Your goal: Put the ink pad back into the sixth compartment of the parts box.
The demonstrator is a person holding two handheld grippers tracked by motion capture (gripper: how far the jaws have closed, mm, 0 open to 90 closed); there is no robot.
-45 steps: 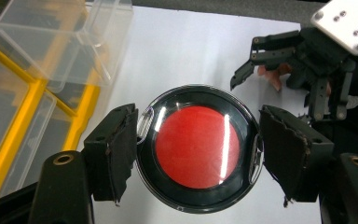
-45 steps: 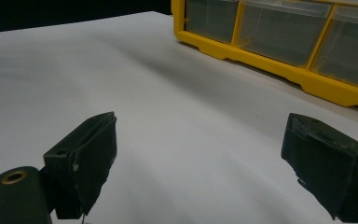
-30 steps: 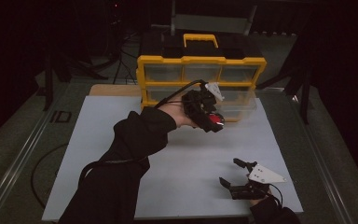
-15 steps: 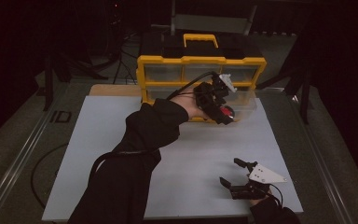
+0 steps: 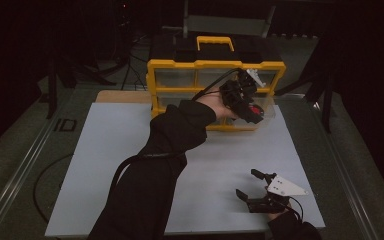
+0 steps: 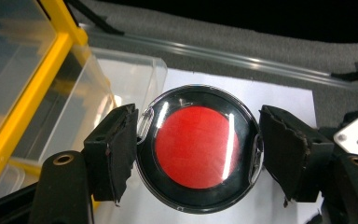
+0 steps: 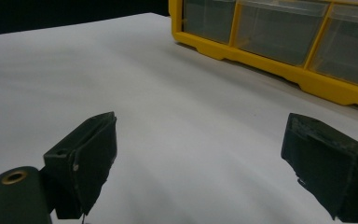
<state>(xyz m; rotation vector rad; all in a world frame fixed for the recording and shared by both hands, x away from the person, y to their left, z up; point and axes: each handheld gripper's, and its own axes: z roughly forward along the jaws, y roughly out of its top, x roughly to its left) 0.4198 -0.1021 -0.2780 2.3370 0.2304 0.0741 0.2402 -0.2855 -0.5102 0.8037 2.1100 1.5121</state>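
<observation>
We find left gripper (image 6: 196, 149) pinching round red-and-black tin (image 6: 196, 148), frame centre, above pulled-out clear drawer (image 5: 265, 107) of yellow organizer (image 5: 215, 67). Pickup done; drop into drawer pending, we judge. Right gripper (image 7: 198, 163) spread, idle, holding nothing.

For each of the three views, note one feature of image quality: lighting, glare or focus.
High view: dim, the surroundings almost black, only the white board lit. Left gripper view: bright streaks of glare cross the round red-and-black case clamped in the left gripper; the clear drawer looks hazy. Right gripper view: the open right gripper looks soft, the yellow organiser fairly sharp.
</observation>
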